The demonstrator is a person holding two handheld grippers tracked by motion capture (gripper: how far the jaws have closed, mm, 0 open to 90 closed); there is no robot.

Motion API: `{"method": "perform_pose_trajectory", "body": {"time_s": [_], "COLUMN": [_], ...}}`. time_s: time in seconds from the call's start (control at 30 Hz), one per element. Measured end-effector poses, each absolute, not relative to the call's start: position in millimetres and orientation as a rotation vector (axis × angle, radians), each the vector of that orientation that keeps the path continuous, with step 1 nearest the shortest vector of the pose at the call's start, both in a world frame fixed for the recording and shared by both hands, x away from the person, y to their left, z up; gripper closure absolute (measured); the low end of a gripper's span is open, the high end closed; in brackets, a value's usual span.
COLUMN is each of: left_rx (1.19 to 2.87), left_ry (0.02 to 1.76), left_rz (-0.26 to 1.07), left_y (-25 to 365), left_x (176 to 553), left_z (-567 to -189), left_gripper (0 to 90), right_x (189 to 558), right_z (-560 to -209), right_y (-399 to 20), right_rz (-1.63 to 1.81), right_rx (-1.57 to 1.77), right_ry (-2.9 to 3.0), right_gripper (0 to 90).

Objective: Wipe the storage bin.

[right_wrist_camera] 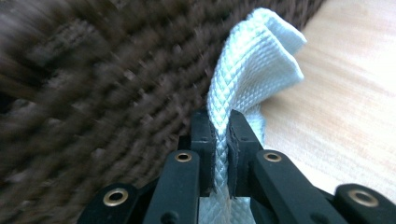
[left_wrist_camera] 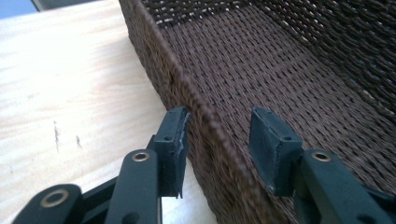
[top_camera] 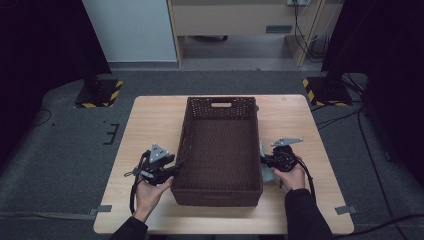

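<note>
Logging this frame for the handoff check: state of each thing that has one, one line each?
basket: upright on the table, empty inside.
left gripper: open, jaws astride the basket's left wall, pads not pressing it.
right gripper: shut on the white strap.
white strap: folded over, pinched between the pads, beside the basket's right wall.
table: bears the basket.
</note>
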State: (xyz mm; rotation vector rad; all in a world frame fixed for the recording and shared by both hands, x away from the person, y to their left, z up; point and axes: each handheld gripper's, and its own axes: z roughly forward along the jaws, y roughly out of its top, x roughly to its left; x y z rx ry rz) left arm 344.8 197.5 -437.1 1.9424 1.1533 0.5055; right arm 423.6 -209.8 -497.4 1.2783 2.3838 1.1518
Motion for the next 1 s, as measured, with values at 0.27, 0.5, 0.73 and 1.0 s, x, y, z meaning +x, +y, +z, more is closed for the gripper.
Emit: {"method": "perform_pose_trajectory", "body": {"time_s": [0.27,0.5,0.73,1.0], "left_rx": [1.983,1.966,1.947,1.937], "left_ry": [1.158,1.185,1.211,1.233], "left_rz": [0.491,0.515,0.523,0.538], "left_y": [191,188,187,182], "left_x": [344,344,344,351], "left_z": [-446,-450,-450,-450], "left_gripper": [61.9,66.6,70.3,70.8], "right_x": [402,389,393,390], "right_z": [-451,-470,-502,-465], "right_y": [-220,-220,-212,-222], "right_rz": [1.381,1.312,1.179,1.374], "right_rx": [1.157,1.201,1.274,1.221], "right_ry": [2.250,2.307,2.405,2.257], "right_gripper": [83.9,83.9,83.9,83.9]}}
